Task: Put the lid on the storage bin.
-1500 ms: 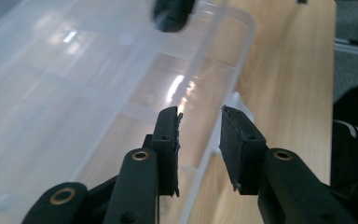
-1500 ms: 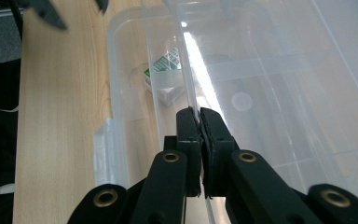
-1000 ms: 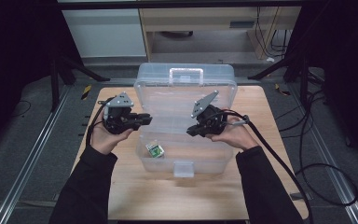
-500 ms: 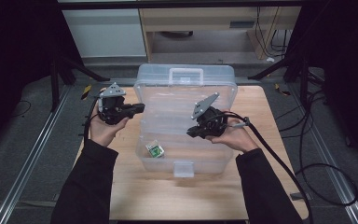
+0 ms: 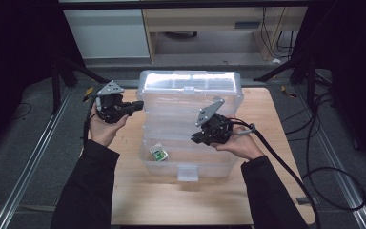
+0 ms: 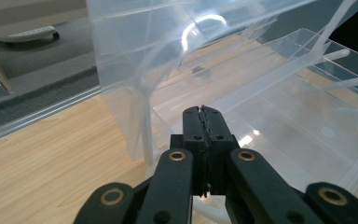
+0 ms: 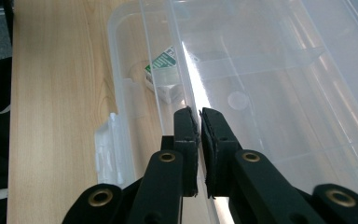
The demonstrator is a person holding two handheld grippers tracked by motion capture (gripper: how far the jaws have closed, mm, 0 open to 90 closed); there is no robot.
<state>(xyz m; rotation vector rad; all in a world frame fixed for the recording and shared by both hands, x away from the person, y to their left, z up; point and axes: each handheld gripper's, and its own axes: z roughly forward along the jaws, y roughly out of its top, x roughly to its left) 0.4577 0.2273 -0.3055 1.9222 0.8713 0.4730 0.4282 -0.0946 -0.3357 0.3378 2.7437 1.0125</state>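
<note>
A clear plastic organiser box (image 5: 145, 160) stands open on the wooden table (image 5: 267, 109), its lid (image 5: 190, 78) raised at the back. A small green and white packet (image 5: 158, 153) lies in the front left compartment. My left gripper (image 5: 140, 104) hovers at the box's left rear corner, jaws shut on nothing (image 6: 203, 112), facing the lid (image 6: 135, 42). My right gripper (image 5: 194, 139) reaches into the box from the right. Its jaws (image 7: 199, 114) are closed on a thin clear wall of the box (image 7: 270, 70), with the packet (image 7: 163, 63) just ahead.
The box's latch tab (image 5: 187, 171) sticks out at the front middle. Bare wood (image 7: 51, 93) lies in front of and beside the box. Black cables (image 5: 324, 171) trail off the table's right side. A pale cabinet (image 5: 109, 28) stands beyond the table.
My left gripper has drawn back and to the left, away from the box's left side. The right gripper has stayed where it was.
</note>
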